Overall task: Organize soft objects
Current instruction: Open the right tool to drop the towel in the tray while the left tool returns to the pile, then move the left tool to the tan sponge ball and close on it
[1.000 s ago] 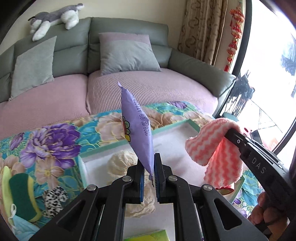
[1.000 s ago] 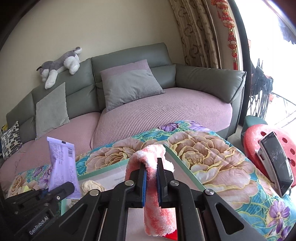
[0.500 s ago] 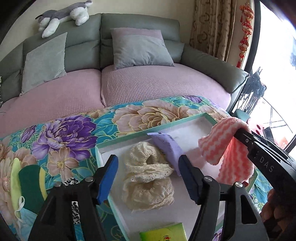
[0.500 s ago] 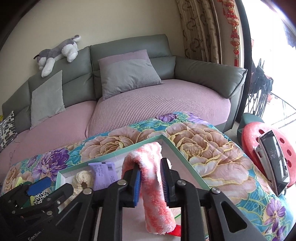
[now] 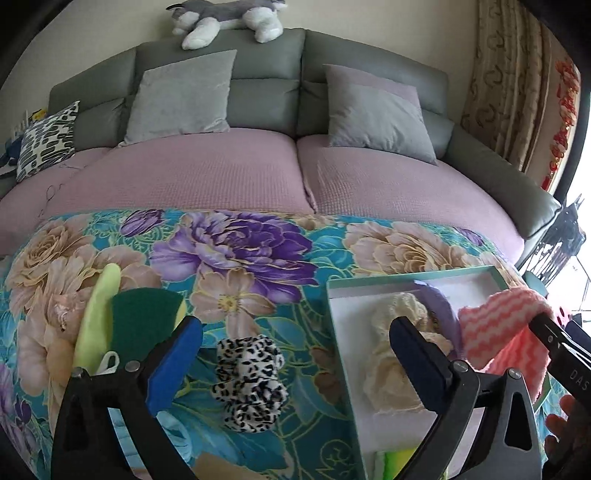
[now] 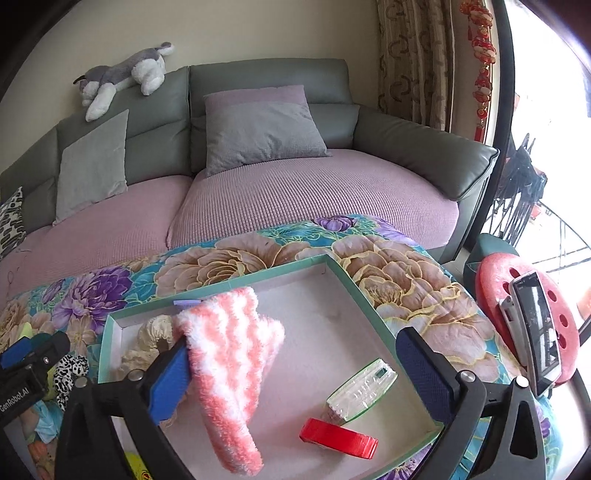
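Pink cloth (image 6: 229, 369) drapes over opening right tongs' (image 6: 291, 373) left finger.

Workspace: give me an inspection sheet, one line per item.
Surface: floral cloth, bare patches.
Job's things: pink striped cloth draped on right gripper's left finger over green-rimmed tray; cream lace and purple packet inside; leopard scrunchie, green sponge outside.
Clutter: red tape roll, clear pack.
Grippers: left gripper and right opening, nothing clamped.
Cables: nothing seen.
Surroundings: sofa, plush dog.
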Motion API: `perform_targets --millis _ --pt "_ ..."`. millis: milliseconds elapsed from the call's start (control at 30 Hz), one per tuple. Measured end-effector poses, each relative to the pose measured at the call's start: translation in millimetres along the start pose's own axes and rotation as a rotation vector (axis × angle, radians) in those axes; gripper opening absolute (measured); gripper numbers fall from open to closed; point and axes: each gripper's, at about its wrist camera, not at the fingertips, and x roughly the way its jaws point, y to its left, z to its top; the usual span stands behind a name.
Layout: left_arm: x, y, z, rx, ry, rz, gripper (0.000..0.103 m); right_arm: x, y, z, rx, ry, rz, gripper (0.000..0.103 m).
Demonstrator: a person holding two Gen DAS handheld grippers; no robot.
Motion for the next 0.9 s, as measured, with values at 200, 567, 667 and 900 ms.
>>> perform_targets --millis 200,567,667,900 --pt "-3.2 28.0 -8.0 -0.039 0.023 0.068 0.101 -1.3 6.5 -3.2 -0.022 0.022 0.001 0.103" --pt "-8.4 55.9 -17.4 -0.078 0.043 0.128 0.101 11.5 12.8 -11.8 -0.087 0.113 -0.087 0.103" --pt "-8.3 56.2 -17.8 -0.076 0.046 0.118 0.101 15.8 14.5 -15.9 -0.125 0.168 -0.103 0.103" --pt "-7.4 56.1 -18.1 -0.072 0.053 0.108 0.101 11.5 -6.0 -17.0 -0.076 0.177 -0.175 0.103"
